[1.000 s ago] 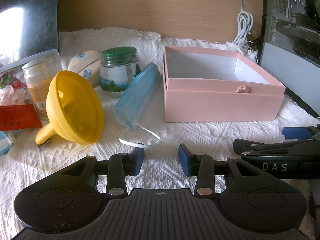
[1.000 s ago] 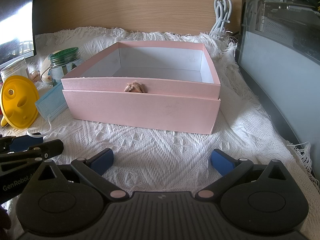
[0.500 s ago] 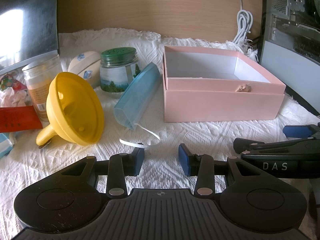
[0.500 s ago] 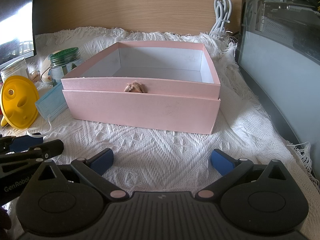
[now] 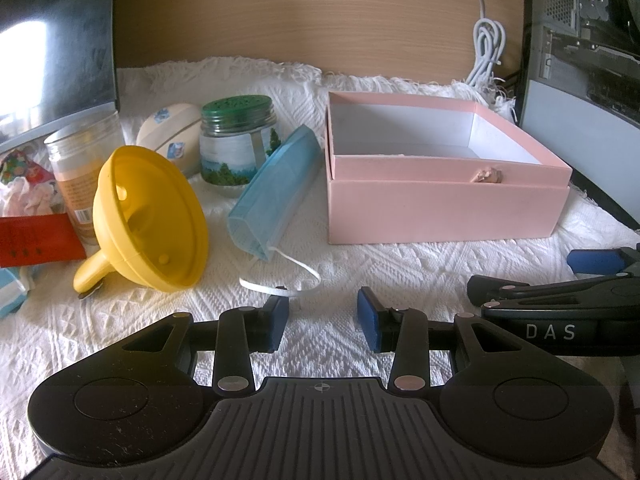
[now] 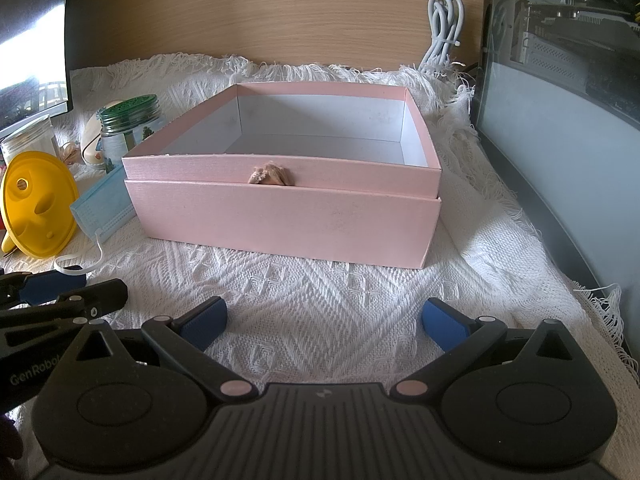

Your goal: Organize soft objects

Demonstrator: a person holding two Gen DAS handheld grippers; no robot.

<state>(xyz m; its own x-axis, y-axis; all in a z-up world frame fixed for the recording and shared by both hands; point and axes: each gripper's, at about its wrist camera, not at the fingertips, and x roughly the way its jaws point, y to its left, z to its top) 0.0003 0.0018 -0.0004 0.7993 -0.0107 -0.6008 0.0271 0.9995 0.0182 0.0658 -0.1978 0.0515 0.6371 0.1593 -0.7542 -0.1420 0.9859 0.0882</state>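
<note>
A blue face mask (image 5: pixel 272 196) leans against a pink open box (image 5: pixel 444 208), its white ear loop trailing toward me on the white cloth. The box (image 6: pixel 288 216) is empty inside and has a small tan bow on its front. The mask also shows in the right wrist view (image 6: pixel 102 208). My left gripper (image 5: pixel 322 320) is open and empty, just short of the ear loop. My right gripper (image 6: pixel 324 322) is wide open and empty, in front of the box.
A yellow funnel (image 5: pixel 148 216), a green-lidded jar (image 5: pixel 238 148), a clear plastic jar (image 5: pixel 80 168), a cream oval case (image 5: pixel 170 136) and a red packet (image 5: pixel 38 240) crowd the left. A monitor stands back left, a computer case (image 6: pixel 560 120) right, a white cable (image 5: pixel 486 52) behind.
</note>
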